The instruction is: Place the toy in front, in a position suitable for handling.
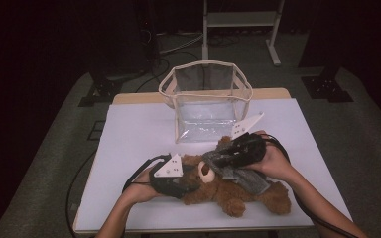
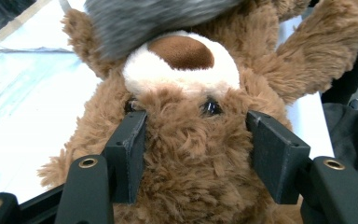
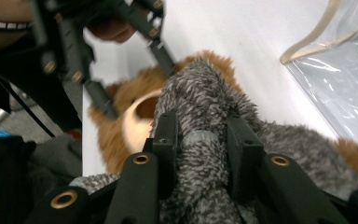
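Observation:
A brown teddy bear (image 1: 228, 191) lies on its back on the white table (image 1: 139, 134), head toward the left. My left gripper (image 1: 191, 186) has its jaws on both sides of the bear's head (image 2: 186, 140), pads pressed into the fur beside the eyes. A grey knitted garment (image 1: 248, 178) is draped over the bear's chest. My right gripper (image 1: 218, 161) is shut on a bunched fold of that garment (image 3: 200, 98), held just above the bear's muzzle (image 3: 137, 112). In the left gripper view the grey garment (image 2: 144, 18) hangs over the snout.
A clear plastic bag (image 1: 206, 99) with a beige rim stands open behind the bear at the middle of the table; its wall (image 3: 340, 93) is near the right gripper. A white frame (image 1: 240, 20) stands on the floor beyond.

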{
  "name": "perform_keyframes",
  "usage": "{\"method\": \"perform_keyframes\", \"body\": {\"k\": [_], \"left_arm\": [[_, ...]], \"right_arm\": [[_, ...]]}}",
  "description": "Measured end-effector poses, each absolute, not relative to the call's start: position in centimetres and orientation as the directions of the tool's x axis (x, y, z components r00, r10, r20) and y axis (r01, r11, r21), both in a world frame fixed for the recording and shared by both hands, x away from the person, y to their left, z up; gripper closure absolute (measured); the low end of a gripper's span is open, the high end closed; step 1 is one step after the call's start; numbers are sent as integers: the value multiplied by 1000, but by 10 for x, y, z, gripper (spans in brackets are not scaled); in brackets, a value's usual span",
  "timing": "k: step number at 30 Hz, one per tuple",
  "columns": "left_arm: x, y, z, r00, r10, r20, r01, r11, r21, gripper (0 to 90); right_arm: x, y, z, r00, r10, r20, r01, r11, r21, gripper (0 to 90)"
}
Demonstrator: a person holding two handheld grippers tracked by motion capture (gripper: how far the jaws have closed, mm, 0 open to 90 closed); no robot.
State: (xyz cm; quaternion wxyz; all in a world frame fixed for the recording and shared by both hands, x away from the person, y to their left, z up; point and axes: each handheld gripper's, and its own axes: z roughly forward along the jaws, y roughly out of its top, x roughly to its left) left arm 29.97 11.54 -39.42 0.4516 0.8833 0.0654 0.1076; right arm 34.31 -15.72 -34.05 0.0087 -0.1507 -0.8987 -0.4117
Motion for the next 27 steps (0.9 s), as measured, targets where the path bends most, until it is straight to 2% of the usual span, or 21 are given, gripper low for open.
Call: {"method": "perform_keyframes", "body": {"k": [12,21,24,27], "left_arm": [[313,117,-393,938,329,111,94,-549,831,387],[311,125,-383,949,300,97,77,-516,853,387],[309,126,-381,955,275,107,57,-530,846,372],[310,122,-385,948,289,131,59,-567,822,379]], "right_arm": [[313,-188,-341,-949,296,110,275,604,748,680],[328,-188,-355,-940,327,98,284,590,756,684],[336,-189,-357,-933,347,98,294,577,762,684],[344,-190,-357,-927,358,113,311,562,766,685]]}}
